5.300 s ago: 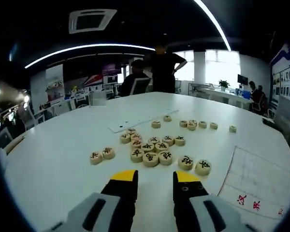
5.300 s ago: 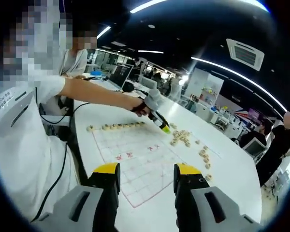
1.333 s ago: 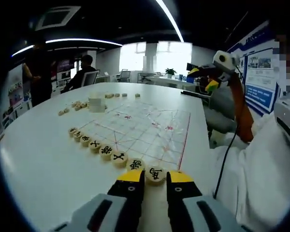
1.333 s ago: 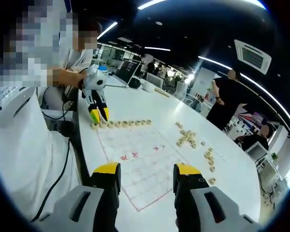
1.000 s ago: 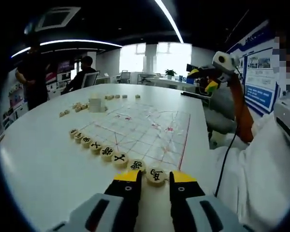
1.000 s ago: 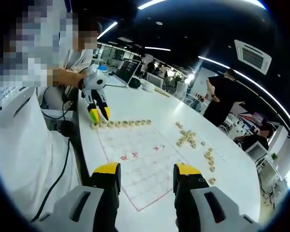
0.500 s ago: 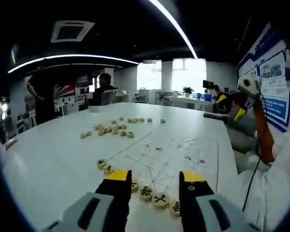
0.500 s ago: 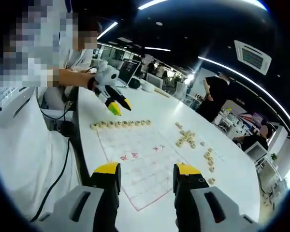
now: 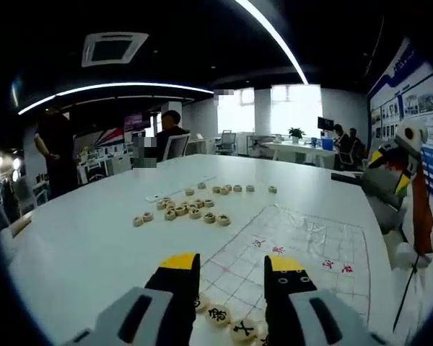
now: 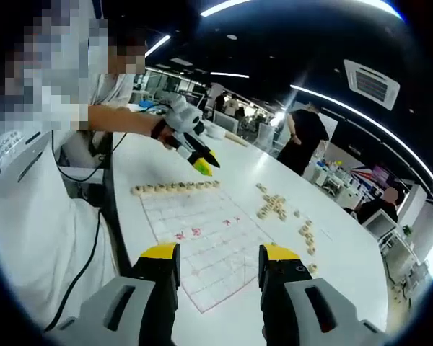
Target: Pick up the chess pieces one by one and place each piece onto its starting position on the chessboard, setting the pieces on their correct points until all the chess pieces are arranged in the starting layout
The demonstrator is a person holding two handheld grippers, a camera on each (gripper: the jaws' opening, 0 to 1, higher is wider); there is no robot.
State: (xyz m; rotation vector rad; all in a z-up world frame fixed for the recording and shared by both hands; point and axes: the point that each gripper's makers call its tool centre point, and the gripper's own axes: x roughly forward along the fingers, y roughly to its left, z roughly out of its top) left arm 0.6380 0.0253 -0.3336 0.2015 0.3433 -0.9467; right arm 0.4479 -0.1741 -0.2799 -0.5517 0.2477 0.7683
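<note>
We have one row of pieces (image 10: 175,187) set along the chessboard's (image 10: 202,238) near edge; loose pieces (image 9: 182,212) wait mid-counter. Both grippers, left gripper (image 9: 231,265) and right gripper (image 10: 218,261), have fingers released, empty.

Both hand-held grippers (left (image 9: 229,264), right (image 10: 219,254)) gape, empty.

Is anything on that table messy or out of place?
Mostly the loose chess pieces: they lie in a scattered clump on the white table, off the chessboard. Only one row of pieces stands lined up along the board's edge. Nothing looks spilled or broken.
</note>
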